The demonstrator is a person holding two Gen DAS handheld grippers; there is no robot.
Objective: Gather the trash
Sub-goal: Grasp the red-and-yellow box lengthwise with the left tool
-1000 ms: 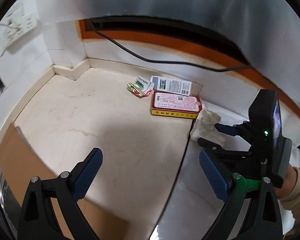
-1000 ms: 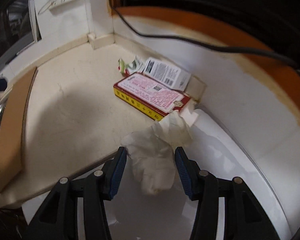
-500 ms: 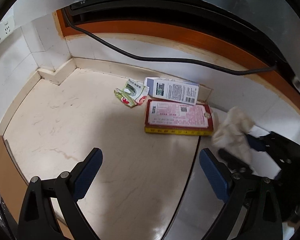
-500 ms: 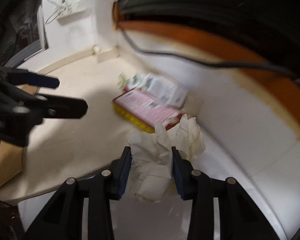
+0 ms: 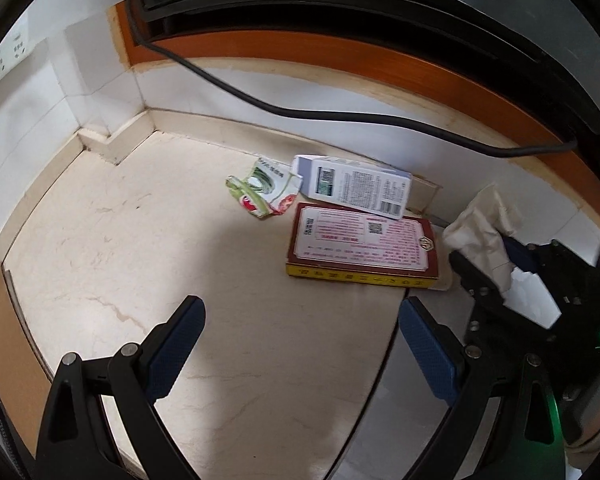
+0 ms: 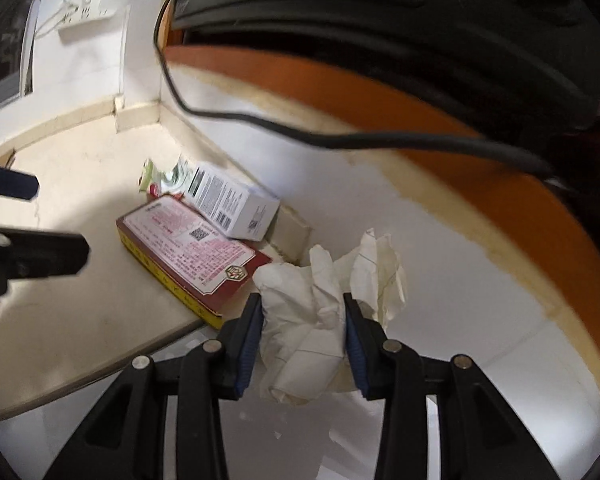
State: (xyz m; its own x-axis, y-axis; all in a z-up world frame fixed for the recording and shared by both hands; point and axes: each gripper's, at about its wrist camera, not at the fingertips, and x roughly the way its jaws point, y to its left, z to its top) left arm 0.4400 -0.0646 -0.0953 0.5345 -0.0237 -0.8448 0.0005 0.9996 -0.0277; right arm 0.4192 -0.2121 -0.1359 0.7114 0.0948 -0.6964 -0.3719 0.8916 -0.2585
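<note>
A crumpled off-white paper wad [image 6: 312, 312] hangs between the blue pads of my right gripper [image 6: 303, 320], which is shut on it and holds it off the surface. The same wad [image 5: 482, 220] shows at the right of the left wrist view, in the black right gripper [image 5: 496, 264]. A red and yellow flat box [image 5: 360, 244] lies on the cream counter [image 5: 148, 240], with a white and lilac carton [image 5: 352, 186] leaning behind it and a torn green and red wrapper [image 5: 266, 192] to their left. My left gripper [image 5: 300, 340] stands open above the counter, nothing between its fingers.
A black cable [image 5: 300, 110] runs along the white back wall under an orange-brown ledge [image 5: 380, 64]. A power strip [image 6: 86, 4] is on the left wall. A brown board [image 5: 8, 360] lies at the counter's left edge. A white lower surface [image 6: 300, 440] lies right of the counter edge.
My right gripper closed on the paper wad and lifted it off the white surface beside the red box. My left gripper moved in closer to the boxes and lower.
</note>
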